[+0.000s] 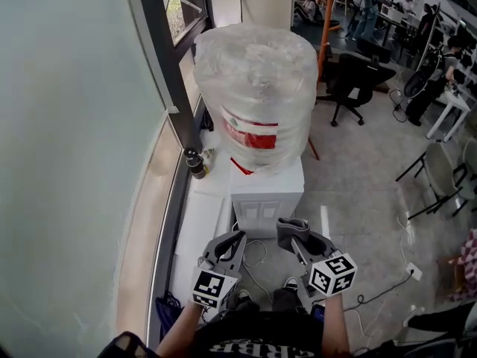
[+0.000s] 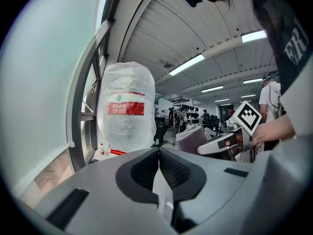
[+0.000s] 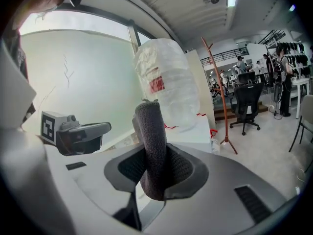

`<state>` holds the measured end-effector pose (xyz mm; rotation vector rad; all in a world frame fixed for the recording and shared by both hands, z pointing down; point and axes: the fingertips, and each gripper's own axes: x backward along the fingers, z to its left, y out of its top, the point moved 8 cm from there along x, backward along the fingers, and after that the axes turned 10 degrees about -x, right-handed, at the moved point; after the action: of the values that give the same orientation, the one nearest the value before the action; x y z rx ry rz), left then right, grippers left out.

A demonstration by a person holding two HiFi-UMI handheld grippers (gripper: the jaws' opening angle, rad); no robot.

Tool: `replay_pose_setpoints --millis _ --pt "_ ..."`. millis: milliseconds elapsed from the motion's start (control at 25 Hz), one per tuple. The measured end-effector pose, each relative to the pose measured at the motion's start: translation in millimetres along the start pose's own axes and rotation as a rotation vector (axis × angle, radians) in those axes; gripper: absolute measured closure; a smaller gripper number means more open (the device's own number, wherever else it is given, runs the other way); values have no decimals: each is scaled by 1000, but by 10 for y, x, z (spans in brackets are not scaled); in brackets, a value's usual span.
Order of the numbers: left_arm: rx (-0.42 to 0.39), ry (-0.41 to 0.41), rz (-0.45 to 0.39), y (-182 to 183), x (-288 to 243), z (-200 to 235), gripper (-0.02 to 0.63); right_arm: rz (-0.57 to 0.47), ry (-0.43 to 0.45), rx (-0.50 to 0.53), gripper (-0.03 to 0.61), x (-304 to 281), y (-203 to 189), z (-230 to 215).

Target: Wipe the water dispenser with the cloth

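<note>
Right tongs point(image 3: 155, 180) pinch the upright cloth point(image 3: 150, 136). Left tongs point(image 2: 159, 168) meet, empty. The water dispenser point(image 1: 266, 192) stands just beyond, seemingly nearer the right.

- We see a white water dispenser point(image 1: 266, 196).
- We see its clear bottle point(image 1: 257, 73) with a red-and-white label.
- We see a dark grey cloth point(image 3: 150, 131).
- We see the left gripper point(image 2: 159, 152) and right gripper point(image 1: 298, 239) in grey, with black-and-white square markers.

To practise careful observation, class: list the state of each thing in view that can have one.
Left gripper: shut, empty.
Right gripper: shut on cloth.
Cloth: folded, upright between the jaws.
Water dispenser: neither gripper touching it.
Bottle: plastic-wrapped, seated on dispenser.
</note>
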<state>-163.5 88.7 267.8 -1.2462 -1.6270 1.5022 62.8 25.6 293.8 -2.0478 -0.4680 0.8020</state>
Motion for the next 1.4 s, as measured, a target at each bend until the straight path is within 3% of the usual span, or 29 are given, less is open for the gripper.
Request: replay_pose_setpoints --millis 240,440,840,1400 --pt "1 14 -14 96 235 -85 595 -26 28 29 469 106 12 209" --pt "9 17 -24 129 314 -152 595 -111 42 -19 468 240 20 291" --pt "19 3 -41 163 286 -205 595 -79 14 50 469 235 22 309" --pt "43 -25 -52 139 256 -241 595 -51 -7 67 469 224 -16 261"
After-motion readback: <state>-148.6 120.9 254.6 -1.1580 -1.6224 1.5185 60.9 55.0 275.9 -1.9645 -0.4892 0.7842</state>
